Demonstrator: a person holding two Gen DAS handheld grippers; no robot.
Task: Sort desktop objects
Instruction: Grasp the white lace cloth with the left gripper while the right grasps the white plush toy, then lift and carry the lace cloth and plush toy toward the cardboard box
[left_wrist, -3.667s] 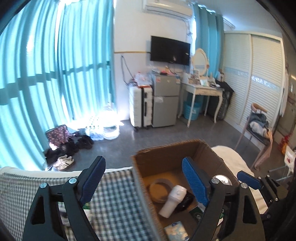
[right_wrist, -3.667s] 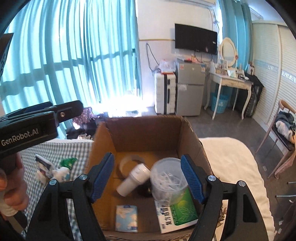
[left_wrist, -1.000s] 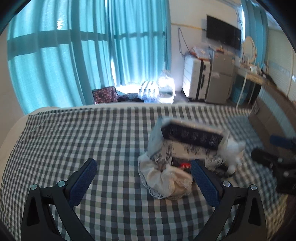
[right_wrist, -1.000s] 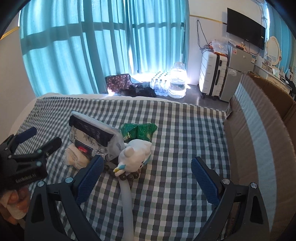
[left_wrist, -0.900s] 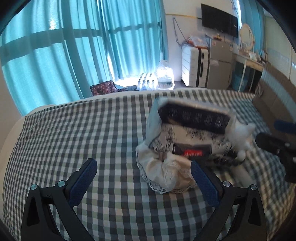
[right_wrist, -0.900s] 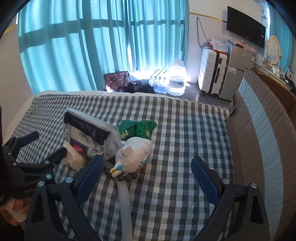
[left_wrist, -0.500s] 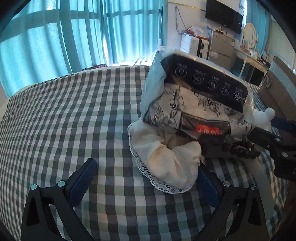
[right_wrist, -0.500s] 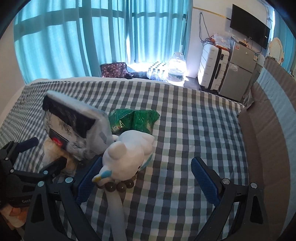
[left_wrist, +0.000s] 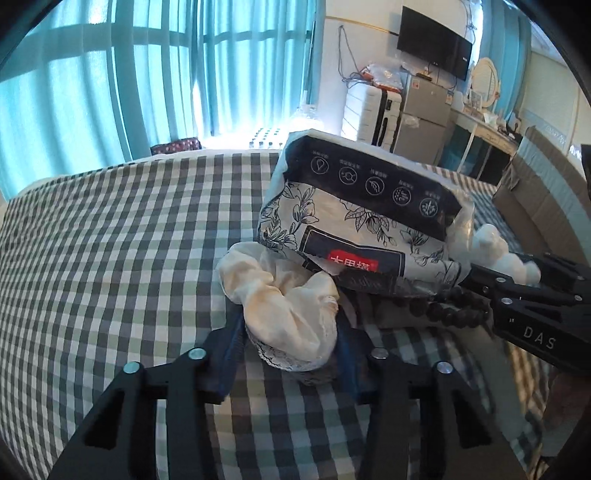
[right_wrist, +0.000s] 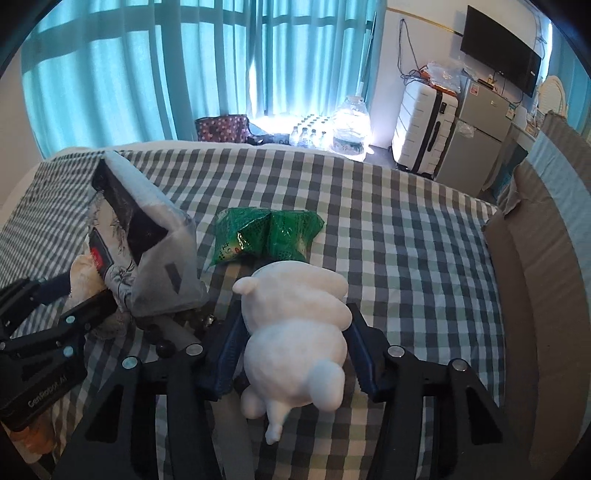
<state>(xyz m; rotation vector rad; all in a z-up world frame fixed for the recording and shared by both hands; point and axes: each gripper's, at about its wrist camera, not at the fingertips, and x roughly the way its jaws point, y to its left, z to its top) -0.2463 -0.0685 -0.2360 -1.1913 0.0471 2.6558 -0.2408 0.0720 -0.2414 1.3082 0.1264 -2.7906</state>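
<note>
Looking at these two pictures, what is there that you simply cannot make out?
- Bead string, left wrist view: mostly hidden under the printed packet.
- Cardboard box, right wrist view: its inside is cut off by the frame edge.
- Green packet, right wrist view: its print is too small to read.

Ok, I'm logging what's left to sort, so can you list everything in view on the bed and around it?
cloth: 1, cream with lace edge, between the left tool's pads
plush: 1, white, between the right tool's pads
pack: 1, white and black floral, leaning over the cloth
green packet: 1, green, beyond the plush
beads: 1 string, dark, under the pack
cover: 1, grey-green check, under everything
box: 1, brown cardboard, right edge
suitcase: 1, white, by the wall
fridge: 1, grey, beside the suitcase
TV: 1, black, on the wall
curtains: teal, at the window
left tool: closing on the cloth
right tool: closing on the plush
</note>
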